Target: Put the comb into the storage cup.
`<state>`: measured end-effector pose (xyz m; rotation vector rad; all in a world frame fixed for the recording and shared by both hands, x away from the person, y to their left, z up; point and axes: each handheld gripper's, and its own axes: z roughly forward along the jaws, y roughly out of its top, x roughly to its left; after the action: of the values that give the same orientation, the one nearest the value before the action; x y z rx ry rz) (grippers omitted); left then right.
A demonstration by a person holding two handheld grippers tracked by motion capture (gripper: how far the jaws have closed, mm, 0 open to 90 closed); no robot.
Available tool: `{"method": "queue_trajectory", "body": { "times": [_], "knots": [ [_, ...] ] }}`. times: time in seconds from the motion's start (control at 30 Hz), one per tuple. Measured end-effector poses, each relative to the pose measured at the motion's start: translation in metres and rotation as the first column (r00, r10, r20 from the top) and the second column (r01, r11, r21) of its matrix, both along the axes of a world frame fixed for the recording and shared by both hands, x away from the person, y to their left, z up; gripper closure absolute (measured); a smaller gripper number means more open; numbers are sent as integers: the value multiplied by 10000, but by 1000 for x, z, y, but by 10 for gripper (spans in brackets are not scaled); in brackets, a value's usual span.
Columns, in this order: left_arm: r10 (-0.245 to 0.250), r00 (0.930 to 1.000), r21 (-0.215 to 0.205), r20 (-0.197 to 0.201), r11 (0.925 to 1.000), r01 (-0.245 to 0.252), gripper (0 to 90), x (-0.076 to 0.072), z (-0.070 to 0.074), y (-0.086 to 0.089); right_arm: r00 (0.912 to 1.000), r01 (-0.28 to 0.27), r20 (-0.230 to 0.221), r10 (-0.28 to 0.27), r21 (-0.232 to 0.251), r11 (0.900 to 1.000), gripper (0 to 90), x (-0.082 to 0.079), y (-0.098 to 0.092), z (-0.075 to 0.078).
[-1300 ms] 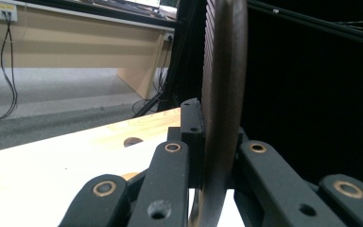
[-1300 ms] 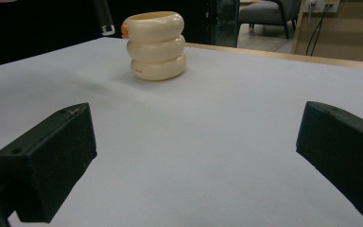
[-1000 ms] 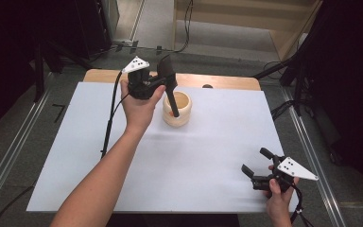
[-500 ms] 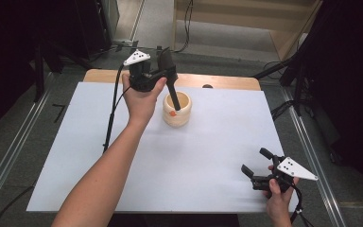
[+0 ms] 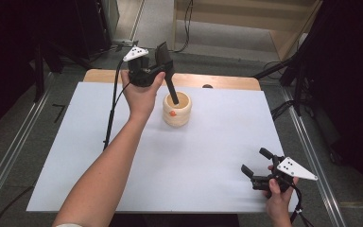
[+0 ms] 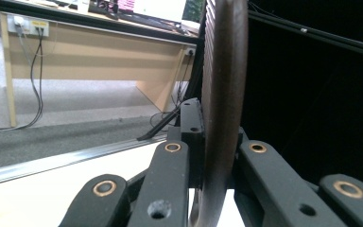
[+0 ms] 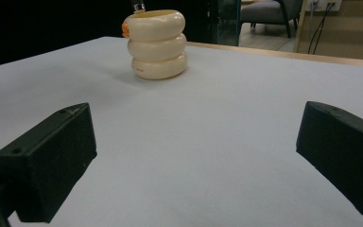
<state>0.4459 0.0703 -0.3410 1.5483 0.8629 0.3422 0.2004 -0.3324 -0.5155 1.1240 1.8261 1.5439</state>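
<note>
Near the worktop's far edge, left tongs [image 5: 163, 64], clamped on the dark comb [image 5: 170, 85], have lifted it toward the far edge, tip still inside the cream holder [image 5: 177, 111]; right tongs [image 5: 256, 166] stay wide, idle.

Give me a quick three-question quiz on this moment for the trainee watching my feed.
1. True or false: the right gripper has its jaws shut on the cream holder.
2. What does the left gripper grip?
A. an orange ball
B. a dark flat tool with a handle
C. a cable
3. Fill in: the lower end of the dark tool reaches into the ____ of the cream holder.

Key
1. False: its jaws stand open and empty over the white table cover, well apart from the holder.
2. B
3. Open top
</note>
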Motion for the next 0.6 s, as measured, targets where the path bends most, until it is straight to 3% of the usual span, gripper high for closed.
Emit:
{"method": "queue_trajectory", "body": {
  "times": [0.17,0.37,0.6],
  "knots": [
    [68,10000,-83,28,9999,-68,855,5,-4,-1,10000,-11,4,11,18,10000,0,0,-1,0],
    [201,9998,105,29,9997,-201,854,10,-11,-4,10000,-16,12,16,21,10000,0,1,-1,0],
    [-36,10000,193,29,9998,35,854,13,-23,-12,10000,-10,47,10,33,10000,0,1,-1,-1]
  ]
}}
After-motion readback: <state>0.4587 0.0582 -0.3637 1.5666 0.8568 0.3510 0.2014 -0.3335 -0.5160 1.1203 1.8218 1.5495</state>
